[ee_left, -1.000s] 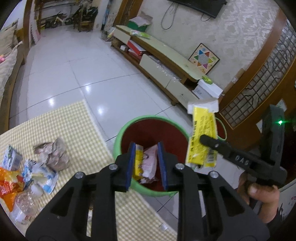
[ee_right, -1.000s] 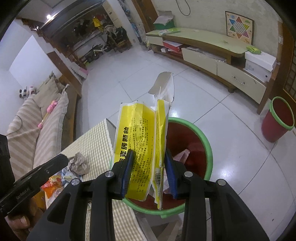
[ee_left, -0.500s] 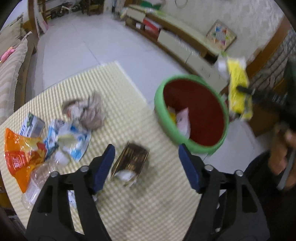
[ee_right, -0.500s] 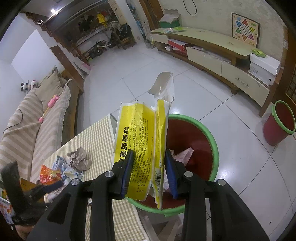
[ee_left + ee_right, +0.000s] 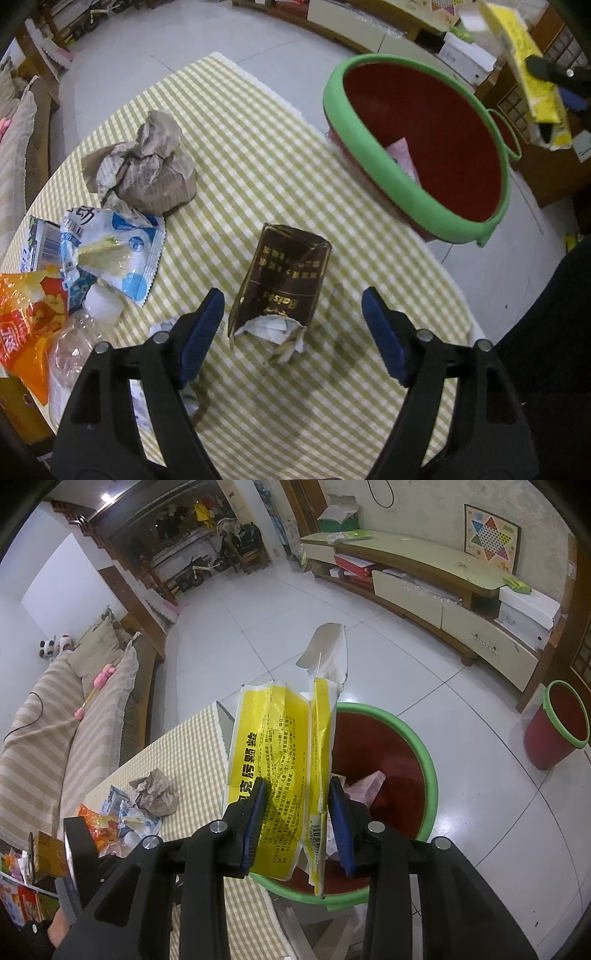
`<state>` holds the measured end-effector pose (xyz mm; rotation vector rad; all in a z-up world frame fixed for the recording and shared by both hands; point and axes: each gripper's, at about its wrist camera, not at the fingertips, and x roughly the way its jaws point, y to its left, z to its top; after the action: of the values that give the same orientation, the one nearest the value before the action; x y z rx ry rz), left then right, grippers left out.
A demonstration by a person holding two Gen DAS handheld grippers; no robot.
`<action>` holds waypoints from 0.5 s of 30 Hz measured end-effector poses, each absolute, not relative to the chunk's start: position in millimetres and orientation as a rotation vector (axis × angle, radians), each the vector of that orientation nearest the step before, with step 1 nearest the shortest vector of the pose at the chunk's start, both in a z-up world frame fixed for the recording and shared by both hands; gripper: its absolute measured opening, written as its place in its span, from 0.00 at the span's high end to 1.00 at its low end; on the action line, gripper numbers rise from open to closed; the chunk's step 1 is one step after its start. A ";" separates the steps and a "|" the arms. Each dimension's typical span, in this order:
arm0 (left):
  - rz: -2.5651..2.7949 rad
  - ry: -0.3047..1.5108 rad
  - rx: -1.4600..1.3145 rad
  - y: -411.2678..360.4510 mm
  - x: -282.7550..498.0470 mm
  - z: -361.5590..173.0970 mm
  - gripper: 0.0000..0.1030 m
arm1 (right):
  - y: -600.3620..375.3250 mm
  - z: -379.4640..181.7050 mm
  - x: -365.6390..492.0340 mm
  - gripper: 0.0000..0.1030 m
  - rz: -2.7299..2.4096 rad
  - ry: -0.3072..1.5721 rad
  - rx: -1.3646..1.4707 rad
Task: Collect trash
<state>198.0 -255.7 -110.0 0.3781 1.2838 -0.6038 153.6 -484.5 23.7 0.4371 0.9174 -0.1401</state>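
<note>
A crushed dark brown carton [image 5: 282, 282] with gold print lies on the yellow checked tablecloth [image 5: 258, 147]. My left gripper [image 5: 295, 325] points down over it, jaws opening, one blue pad on each side of the carton's torn near end and neither touching it. A red bin with a green rim [image 5: 417, 177] stands off the table's far right edge, with pink trash inside. My right gripper [image 5: 297, 816] is shut on a flattened yellow box [image 5: 280, 775] and holds it above the same bin [image 5: 424, 775].
More trash sits at the table's left: a crumpled brown paper bag [image 5: 147, 170], a blue-white wrapper [image 5: 110, 254], an orange snack bag [image 5: 26, 317], a clear plastic bottle [image 5: 74, 354]. A second red bin [image 5: 554, 731] stands on the tiled floor by a low cabinet [image 5: 424, 572].
My left gripper has left the bin, swung down over the table and opened wide around the brown carton. The right gripper keeps still with the yellow box.
</note>
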 end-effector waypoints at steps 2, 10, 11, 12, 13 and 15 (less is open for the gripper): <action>-0.603 1.308 0.400 -259.7 199.9 -120.1 0.28 | -484.8 23.4 153.7 0.68 -0.139 0.919 0.439; -0.578 1.318 0.419 -265.9 203.4 -138.9 0.50 | -483.2 16.9 153.2 0.68 -0.141 0.926 0.439; -0.579 1.318 0.415 -265.7 203.1 -139.6 0.50 | -483.3 16.8 153.1 0.68 -0.141 0.925 0.435; -0.580 1.318 0.407 -265.7 202.5 -139.8 0.51 | -482.7 16.5 153.6 0.68 -0.142 0.926 0.435; -0.583 1.318 0.404 -265.2 202.5 -138.2 0.51 | -482.6 15.3 153.1 0.68 -0.142 0.926 0.434; -0.585 1.310 0.403 -263.5 200.5 -134.5 0.52 | -482.1 15.1 153.0 0.68 -0.143 0.927 0.433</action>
<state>200.5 -263.5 -134.5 0.4030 1.3095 -0.5854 153.0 -482.1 15.1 0.4332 0.9265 -0.1432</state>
